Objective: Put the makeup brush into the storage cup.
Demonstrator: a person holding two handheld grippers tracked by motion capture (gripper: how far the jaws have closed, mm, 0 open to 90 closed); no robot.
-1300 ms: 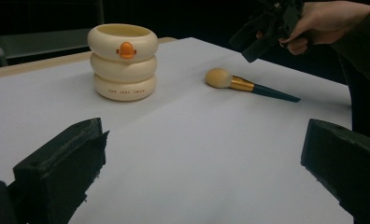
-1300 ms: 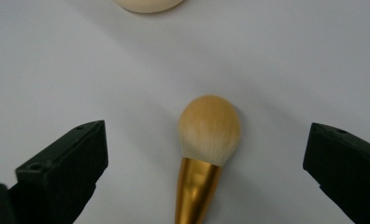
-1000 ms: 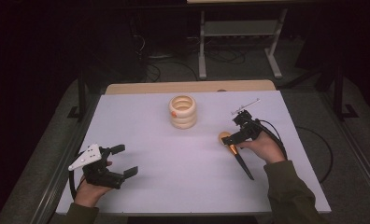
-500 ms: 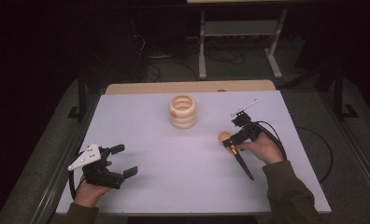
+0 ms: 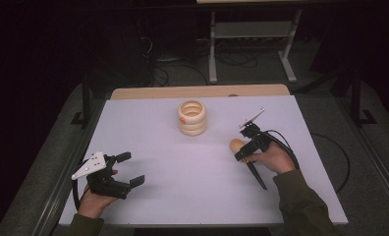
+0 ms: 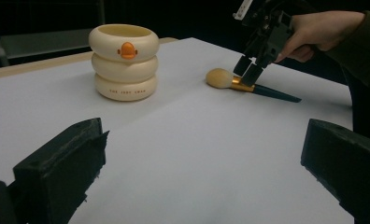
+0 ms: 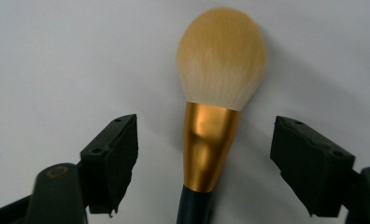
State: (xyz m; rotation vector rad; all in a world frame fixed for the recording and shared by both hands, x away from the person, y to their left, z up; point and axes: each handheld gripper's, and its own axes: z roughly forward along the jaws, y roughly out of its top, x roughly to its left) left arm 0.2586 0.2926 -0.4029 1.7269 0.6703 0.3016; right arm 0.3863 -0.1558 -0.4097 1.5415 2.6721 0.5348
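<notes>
A makeup brush (image 5: 237, 145) with a tan head, gold ferrule (image 7: 207, 144) and dark handle lies on the white table, right of centre. My right gripper (image 5: 242, 155) points down over it with a jaw on each side of the ferrule. The jaws have just been closing, but gaps remain on both sides and the pads do not touch the brush (image 6: 230, 81). The right gripper (image 6: 248, 73) also appears in the left gripper view. My left gripper (image 5: 132, 168) rests open near the front left with nothing between its jaws.
A cream ringed holder (image 5: 191, 117) with an orange duck mark (image 6: 127, 50) stands at the table's middle back. The table (image 5: 182, 196) has a wooden strip along its far edge. A metal stand and cables sit on the dark floor behind.
The right gripper's jaws have drawn closer together around the brush ferrule, and the hand has barely shifted. The left gripper has stayed where it was.
</notes>
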